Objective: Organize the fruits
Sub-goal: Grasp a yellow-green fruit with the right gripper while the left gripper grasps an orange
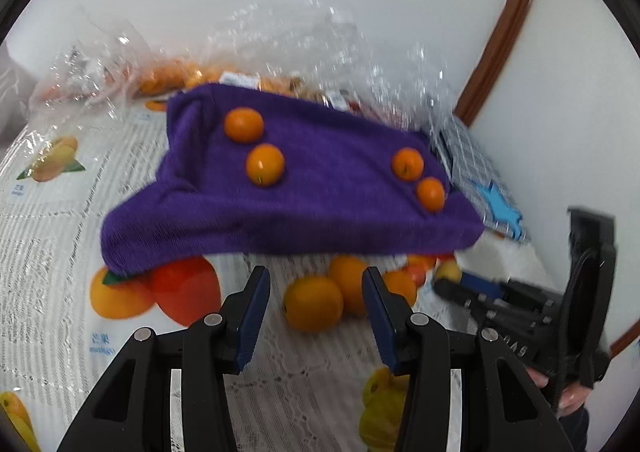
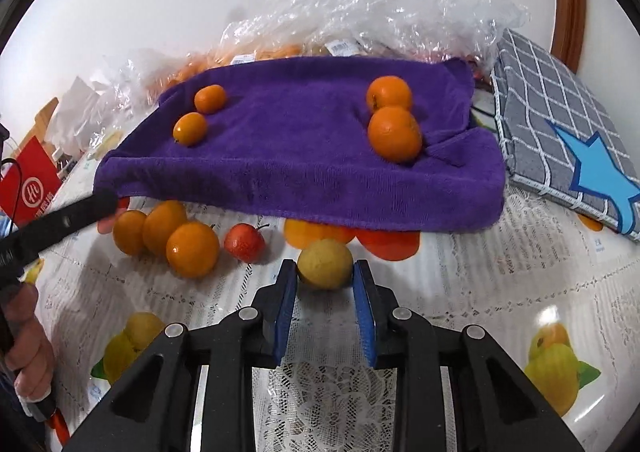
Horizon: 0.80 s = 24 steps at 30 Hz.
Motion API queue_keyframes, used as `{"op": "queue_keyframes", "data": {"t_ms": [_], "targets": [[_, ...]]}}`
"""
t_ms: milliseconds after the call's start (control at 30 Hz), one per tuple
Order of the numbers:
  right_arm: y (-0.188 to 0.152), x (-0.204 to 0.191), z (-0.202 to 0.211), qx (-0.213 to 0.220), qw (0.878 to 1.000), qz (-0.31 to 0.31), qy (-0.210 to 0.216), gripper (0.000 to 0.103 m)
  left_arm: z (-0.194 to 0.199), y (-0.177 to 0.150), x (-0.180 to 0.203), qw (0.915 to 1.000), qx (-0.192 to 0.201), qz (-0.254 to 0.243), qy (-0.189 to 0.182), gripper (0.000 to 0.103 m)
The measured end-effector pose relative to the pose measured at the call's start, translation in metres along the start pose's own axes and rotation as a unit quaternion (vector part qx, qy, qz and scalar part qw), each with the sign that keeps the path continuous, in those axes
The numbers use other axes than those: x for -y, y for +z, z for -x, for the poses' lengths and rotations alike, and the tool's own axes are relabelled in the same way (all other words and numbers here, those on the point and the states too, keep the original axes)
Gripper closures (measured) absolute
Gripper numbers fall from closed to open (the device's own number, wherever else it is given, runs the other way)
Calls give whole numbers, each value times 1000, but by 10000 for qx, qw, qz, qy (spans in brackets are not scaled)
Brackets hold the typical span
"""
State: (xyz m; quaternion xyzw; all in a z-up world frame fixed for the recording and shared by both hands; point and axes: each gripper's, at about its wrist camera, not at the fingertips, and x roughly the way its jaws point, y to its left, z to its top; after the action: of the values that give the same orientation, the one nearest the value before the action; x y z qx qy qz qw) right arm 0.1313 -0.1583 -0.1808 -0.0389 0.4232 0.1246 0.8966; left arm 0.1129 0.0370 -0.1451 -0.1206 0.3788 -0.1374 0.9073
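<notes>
A purple towel (image 1: 312, 188) (image 2: 304, 140) lies on the table with two small oranges at its left (image 1: 244, 125) (image 2: 190, 128) and two at its right (image 1: 408, 164) (image 2: 394, 134). In front of it lie several loose oranges (image 1: 314, 304) (image 2: 192, 250), a small red fruit (image 2: 245, 243) and a yellow fruit (image 2: 325, 264). My left gripper (image 1: 316, 296) is open, with an orange just ahead between its fingers. My right gripper (image 2: 325, 276) is shut on the yellow fruit, low at the table; it also shows in the left wrist view (image 1: 472, 292).
Clear plastic bags (image 2: 360, 4) holding more oranges lie behind the towel against the wall. A grey checked cloth with a blue star (image 2: 560, 124) lies at the right. The tablecloth (image 2: 460, 292) is lace with printed fruit pictures. A red box (image 2: 30, 188) stands at far left.
</notes>
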Motion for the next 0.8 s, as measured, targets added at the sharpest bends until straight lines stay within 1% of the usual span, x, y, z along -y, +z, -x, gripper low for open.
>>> {"op": "queue_keyframes", "data": {"t_ms": [67, 167, 233, 367, 433, 500, 533, 733, 800], "targets": [[-1, -1, 2, 37, 10000, 9, -28, 74, -3, -2, 2, 9999, -105, -52, -3, 58], [-2, 4, 9, 202, 9998, -83, 19, 74, -6, -5, 3, 9997, -167, -92, 133, 60], [-2, 8, 14, 315, 9993, -183, 5, 74, -7, -5, 3, 9997, -194, -102, 126, 70], [-2, 11, 17, 375, 9989, -283, -31, 74, 2, -4, 0, 9996, 1, -115, 269, 70], [-2, 12, 17, 391, 9987, -306, -149, 74, 8, -2, -6, 9993, 128, -11, 365, 72], [-2, 13, 16, 372, 9983, -348, -283, 74, 8, -1, -11, 9989, 115, 82, 445, 74], [-1, 14, 15, 337, 9982, -377, -310, 74, 7, -1, -12, 9988, 102, 90, 471, 71], [-1, 12, 4, 7, 9993, -270, -275, 74, 2, -4, -1, 9984, 7, -179, 543, 69], [-1, 11, 3, -18, 9992, -238, -324, 74, 1, -5, 2, 9980, -30, -261, 577, 69]]}}
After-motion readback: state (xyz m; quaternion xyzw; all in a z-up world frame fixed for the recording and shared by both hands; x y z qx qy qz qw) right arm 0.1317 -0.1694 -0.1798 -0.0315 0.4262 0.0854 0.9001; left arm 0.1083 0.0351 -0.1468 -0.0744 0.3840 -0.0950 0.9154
